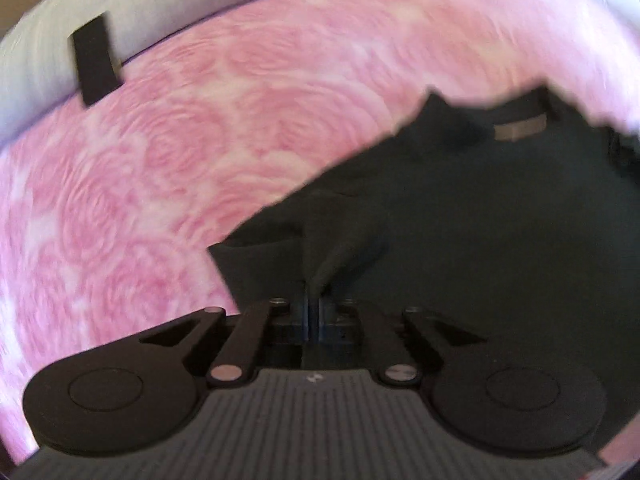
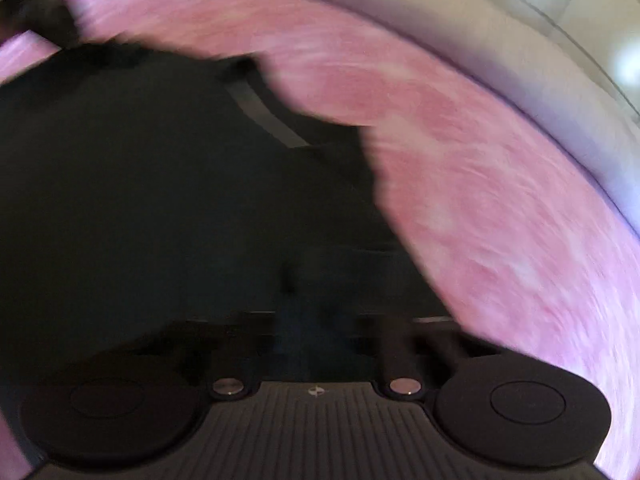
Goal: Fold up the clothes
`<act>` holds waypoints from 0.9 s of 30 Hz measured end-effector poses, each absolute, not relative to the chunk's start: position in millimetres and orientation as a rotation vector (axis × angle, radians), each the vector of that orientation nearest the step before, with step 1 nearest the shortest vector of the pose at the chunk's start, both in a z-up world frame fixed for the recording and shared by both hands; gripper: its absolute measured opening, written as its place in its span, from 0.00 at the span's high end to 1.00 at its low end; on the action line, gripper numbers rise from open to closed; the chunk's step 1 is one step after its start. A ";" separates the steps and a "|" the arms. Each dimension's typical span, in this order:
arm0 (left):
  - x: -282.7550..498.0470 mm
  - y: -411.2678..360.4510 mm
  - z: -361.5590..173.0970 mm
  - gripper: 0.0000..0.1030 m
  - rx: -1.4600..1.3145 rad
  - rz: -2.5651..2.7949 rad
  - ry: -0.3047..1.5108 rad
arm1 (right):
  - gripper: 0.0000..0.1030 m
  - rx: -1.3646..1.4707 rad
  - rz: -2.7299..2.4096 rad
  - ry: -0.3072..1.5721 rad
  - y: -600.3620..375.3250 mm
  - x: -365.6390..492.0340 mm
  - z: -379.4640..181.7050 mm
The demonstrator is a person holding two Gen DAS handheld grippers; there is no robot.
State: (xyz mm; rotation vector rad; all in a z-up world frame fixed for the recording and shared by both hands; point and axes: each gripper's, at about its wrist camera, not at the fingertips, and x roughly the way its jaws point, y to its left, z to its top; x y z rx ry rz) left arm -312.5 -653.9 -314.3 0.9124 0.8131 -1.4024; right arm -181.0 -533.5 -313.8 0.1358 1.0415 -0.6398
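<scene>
A dark green garment (image 1: pixel 480 216) lies on a pink rose-patterned cover (image 1: pixel 168 168). Its collar with a pale neck label (image 1: pixel 520 130) shows at the upper right in the left wrist view. My left gripper (image 1: pixel 314 304) is shut on a pinched fold of the garment near its left edge, and the cloth rises from the jaws in a ridge. In the right wrist view the same garment (image 2: pixel 140 200) fills the left and middle, blurred by motion. My right gripper (image 2: pixel 310 320) is lost in dark cloth and blur, so its fingers cannot be made out.
The pink cover (image 2: pixel 500 200) spreads to the right of the garment. A white surface (image 1: pixel 52 40) lies beyond the cover's far edge, with a black strip (image 1: pixel 96 66) across that edge. A pale wall (image 2: pixel 480 20) shows at the right wrist view's top.
</scene>
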 end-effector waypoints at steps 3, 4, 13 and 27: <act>-279.7 -647.9 -274.9 0.98 0.662 -1.503 0.870 | 1.00 0.296 -0.830 0.927 -555.9 -222.2 -279.4; -270.3 -648.6 -265.4 0.98 0.601 -1.531 0.877 | 1.00 0.311 -0.862 0.900 -560.1 -233.5 -269.5; -232.2 -703.6 -309.2 0.97 0.574 -1.546 1.035 | 1.00 0.403 -0.923 0.845 -603.6 -257.3 -270.6; -191.9 -702.4 -358.8 0.83 0.465 -1.424 1.110 | 0.98 0.515 -0.996 0.919 -630.4 -242.9 -328.5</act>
